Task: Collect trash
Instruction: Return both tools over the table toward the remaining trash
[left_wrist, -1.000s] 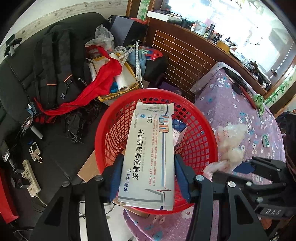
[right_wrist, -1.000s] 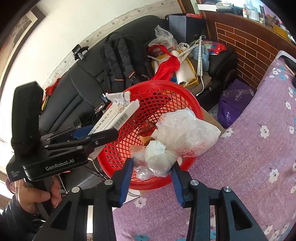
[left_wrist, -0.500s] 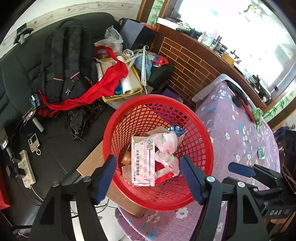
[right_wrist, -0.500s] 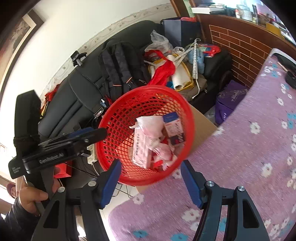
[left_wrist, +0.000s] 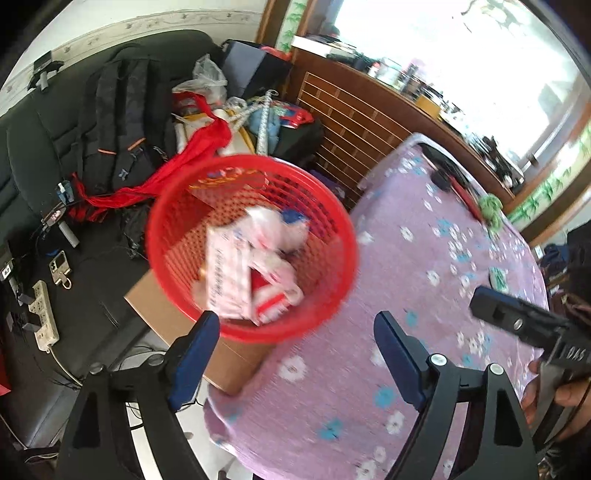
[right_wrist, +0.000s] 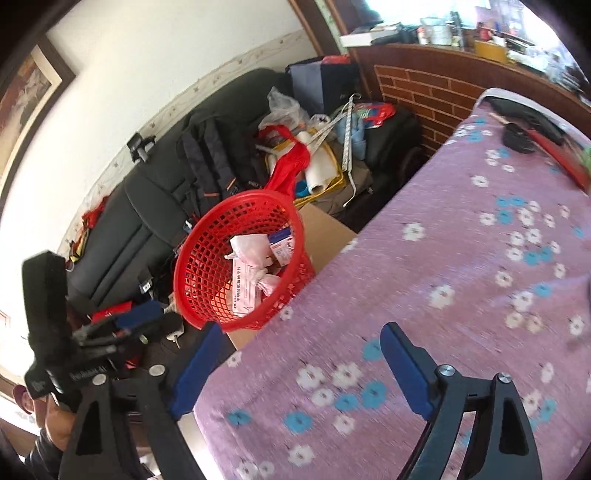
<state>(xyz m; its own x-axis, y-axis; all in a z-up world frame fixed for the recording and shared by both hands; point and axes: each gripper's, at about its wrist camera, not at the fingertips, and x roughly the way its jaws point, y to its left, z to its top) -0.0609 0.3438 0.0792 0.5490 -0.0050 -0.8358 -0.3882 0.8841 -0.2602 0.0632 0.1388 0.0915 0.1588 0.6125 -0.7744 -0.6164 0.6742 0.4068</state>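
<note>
In the left wrist view the left gripper (left_wrist: 295, 354) has nothing between its jaws, which are opening wide over the edge of the purple flowered surface (left_wrist: 424, 258); beyond them the red basket (left_wrist: 340, 258) sits on a cardboard box (left_wrist: 166, 317) just beside that edge, holding the trash: a flat medicine carton (left_wrist: 227, 277) and crumpled white plastic bags (left_wrist: 273, 236). The carton looks light and fairly stiff, best pinched across its narrow width; the bags look soft, light and a little slippery, so a bunched knot is the place to take hold. In the right wrist view the right gripper (right_wrist: 303, 369) is likewise bare and opening wide above the same cloth, with the basket off past its left finger. A dark key (right_wrist: 517, 138) and a red strip lie at the far end, and behind stand a black sofa (right_wrist: 147, 206) piled with a backpack (right_wrist: 218, 162) and clutter, and a brick-patterned wall
</note>
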